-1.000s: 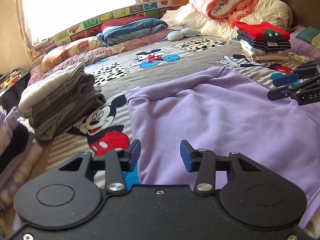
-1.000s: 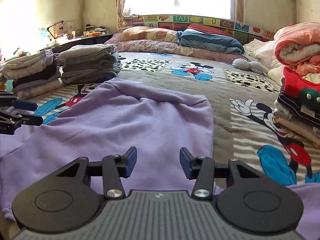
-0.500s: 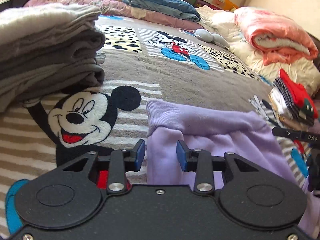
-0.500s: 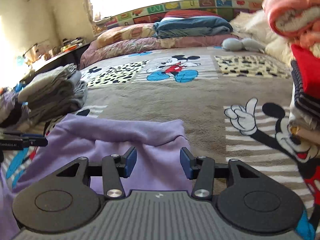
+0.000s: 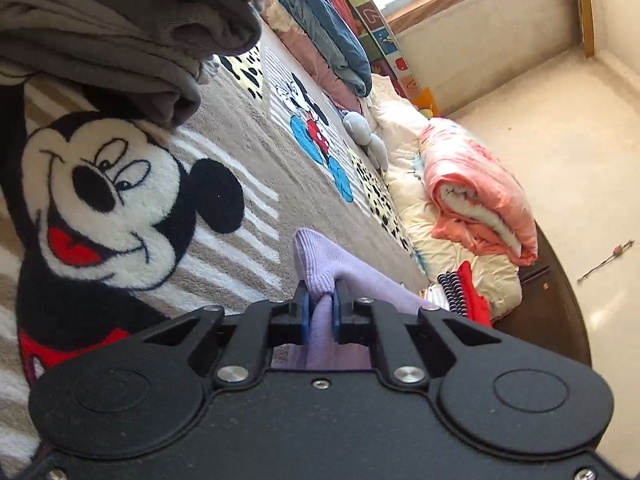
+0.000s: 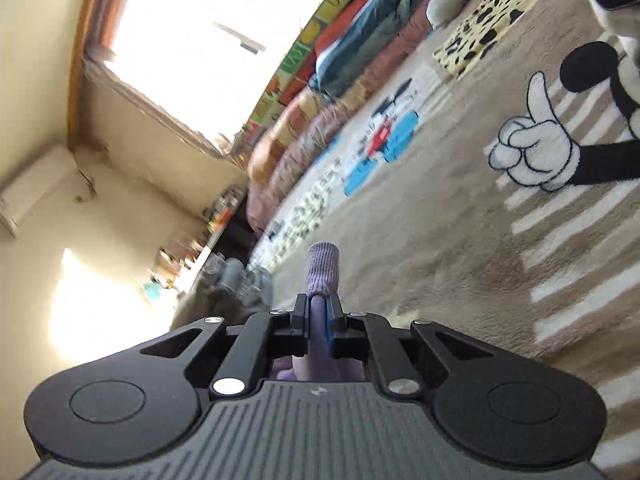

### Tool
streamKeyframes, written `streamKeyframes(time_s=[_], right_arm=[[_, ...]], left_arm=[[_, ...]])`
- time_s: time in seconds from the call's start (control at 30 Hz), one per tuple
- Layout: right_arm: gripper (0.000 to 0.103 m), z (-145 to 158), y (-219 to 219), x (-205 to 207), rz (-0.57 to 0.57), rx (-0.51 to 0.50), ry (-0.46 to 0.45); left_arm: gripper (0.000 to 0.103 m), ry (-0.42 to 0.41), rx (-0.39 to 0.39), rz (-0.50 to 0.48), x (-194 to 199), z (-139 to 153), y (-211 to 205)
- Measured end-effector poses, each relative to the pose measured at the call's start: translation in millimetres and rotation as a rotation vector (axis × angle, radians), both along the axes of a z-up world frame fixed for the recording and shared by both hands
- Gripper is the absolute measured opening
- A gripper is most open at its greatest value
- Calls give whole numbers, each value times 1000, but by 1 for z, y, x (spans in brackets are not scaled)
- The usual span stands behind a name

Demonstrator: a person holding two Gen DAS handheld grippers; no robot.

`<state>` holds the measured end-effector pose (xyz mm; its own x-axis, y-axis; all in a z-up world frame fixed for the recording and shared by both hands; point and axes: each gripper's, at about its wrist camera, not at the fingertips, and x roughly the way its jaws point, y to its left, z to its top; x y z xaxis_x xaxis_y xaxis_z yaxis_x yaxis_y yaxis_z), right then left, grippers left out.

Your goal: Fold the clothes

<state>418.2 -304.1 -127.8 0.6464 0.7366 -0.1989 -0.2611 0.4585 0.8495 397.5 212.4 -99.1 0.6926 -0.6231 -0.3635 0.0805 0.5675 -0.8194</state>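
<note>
A lilac sweatshirt [image 5: 320, 264] lies on the bed, and its ribbed hem corner pokes out between the blue pads of my left gripper [image 5: 320, 307], which is shut on it. In the right wrist view another ribbed corner of the lilac sweatshirt [image 6: 322, 270] sticks up from my right gripper [image 6: 319, 312], also shut on the cloth. Both views are rolled sideways. Most of the garment is hidden beneath the gripper bodies.
A stack of folded grey clothes [image 5: 120, 28] sits close on the left. A cartoon-mouse blanket [image 5: 224, 128] covers the bed. Rolled pink and cream bedding [image 5: 476, 200] and a red and striped folded pile [image 5: 464, 292] lie to the right. Pillows [image 6: 360, 60] line the window side.
Both grippers went from open over the sweatshirt to shut on its far hem corners. Both have rolled sideways and the pinched corners are raised.
</note>
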Motion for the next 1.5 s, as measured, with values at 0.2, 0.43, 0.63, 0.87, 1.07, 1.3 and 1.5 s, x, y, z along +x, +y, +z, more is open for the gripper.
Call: streamKeyframes(time_s=[0.2, 0.43, 0.63, 0.87, 1.07, 1.3, 1.5], right_arm=[[10, -12, -17, 10, -43, -31, 42], [7, -19, 14, 16, -76, -385, 96], [31, 14, 32, 5, -127, -590, 42], [31, 63, 60, -11, -41, -741, -206], [27, 20, 91, 30, 84, -869, -34], [30, 63, 86, -22, 43, -951, -151], [32, 85, 73, -118, 34, -860, -240]], left_arm=[[8, 42, -17, -30, 17, -15, 5], [17, 105, 206, -6, 25, -18, -8], [25, 5, 454, 63, 5, 16, -17], [25, -79, 514, -62, 6, 29, -54], [18, 53, 558, -57, 23, 16, -54], [18, -116, 673, -27, -74, 67, -30], [19, -194, 744, 3, -178, 74, -50]])
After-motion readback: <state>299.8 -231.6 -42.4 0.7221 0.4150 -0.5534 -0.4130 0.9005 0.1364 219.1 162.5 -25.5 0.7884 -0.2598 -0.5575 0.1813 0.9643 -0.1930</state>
